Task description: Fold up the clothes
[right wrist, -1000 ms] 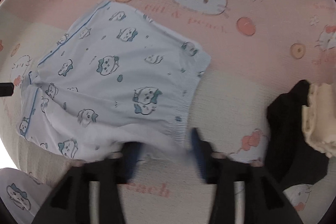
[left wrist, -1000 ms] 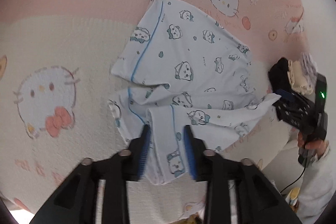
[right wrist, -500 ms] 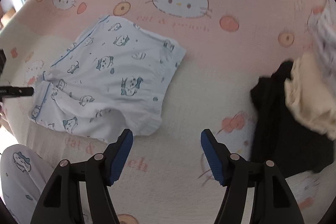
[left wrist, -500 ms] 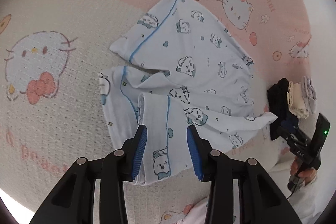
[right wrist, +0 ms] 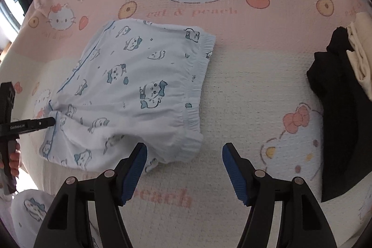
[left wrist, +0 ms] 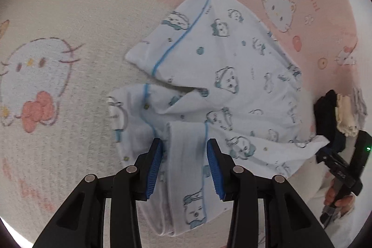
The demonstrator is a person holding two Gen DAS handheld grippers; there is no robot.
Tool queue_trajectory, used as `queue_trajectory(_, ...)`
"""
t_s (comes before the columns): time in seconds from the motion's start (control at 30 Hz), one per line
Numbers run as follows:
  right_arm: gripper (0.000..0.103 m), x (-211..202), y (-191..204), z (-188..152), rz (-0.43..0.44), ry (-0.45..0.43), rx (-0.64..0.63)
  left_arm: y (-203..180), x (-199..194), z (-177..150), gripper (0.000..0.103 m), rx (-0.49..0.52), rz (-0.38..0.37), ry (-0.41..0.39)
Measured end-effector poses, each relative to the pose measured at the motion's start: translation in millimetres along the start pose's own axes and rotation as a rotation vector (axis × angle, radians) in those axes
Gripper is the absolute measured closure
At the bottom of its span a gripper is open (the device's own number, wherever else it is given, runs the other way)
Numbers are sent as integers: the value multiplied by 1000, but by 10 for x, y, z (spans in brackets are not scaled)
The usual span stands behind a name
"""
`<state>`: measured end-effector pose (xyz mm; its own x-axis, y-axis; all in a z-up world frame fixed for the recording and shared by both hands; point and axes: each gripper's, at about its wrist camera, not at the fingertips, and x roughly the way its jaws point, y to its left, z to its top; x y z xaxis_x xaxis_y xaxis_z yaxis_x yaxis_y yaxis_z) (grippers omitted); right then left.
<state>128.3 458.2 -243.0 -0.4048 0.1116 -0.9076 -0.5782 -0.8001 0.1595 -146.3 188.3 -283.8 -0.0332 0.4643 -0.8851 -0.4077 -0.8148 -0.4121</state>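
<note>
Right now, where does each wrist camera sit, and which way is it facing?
Left wrist: on the left gripper, angled steeply down at the pale blue cartoon-print shorts; a folded leg lies between its blue pads; the right gripper and a hand show at right.
Right wrist: on the right gripper, looking down past the shorts' elastic waistband at the pink and cream cat-print blanket; jaws open, empty.
Shared: shorts, blanket, black garment.

We're in a home, on a bed by the looks of it: a soft pink-and-cream cartoon-cat blanket covers everything. Printed pyjama shorts lie on it, and near its right edge sits a pile of dark and cream clothes.
</note>
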Motion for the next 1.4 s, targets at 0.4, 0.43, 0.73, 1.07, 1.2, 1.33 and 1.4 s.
queue_trajectory(0.4,59,111,-104,-65,4,-40,102,-295,30,-216,67,84,136,-115)
queue_trajectory(0.43,59,106,-101,-75,2,-48,102,-313,34,-233,67,98,150,-120)
queue_trajectory(0.73,79,60,109,-138,-103,-148,24,-399,65,-309,91,93,183,-201)
queue_trajectory(1.07,80,-125,245,-40,-125,-134,-42,-615,-305,-267,94,168,119,-293)
queue_trajectory(1.2,80,-236,332,-1,-140,-143,-105,-640,-480,-167,94,183,110,-326)
queue_trajectory(1.33,80,-336,363,126,-131,-157,-120,-678,-604,29,94,195,126,-354)
queue_trajectory(1.4,80,-371,367,214,-121,-164,-124,-681,-674,140,94,199,135,-373)
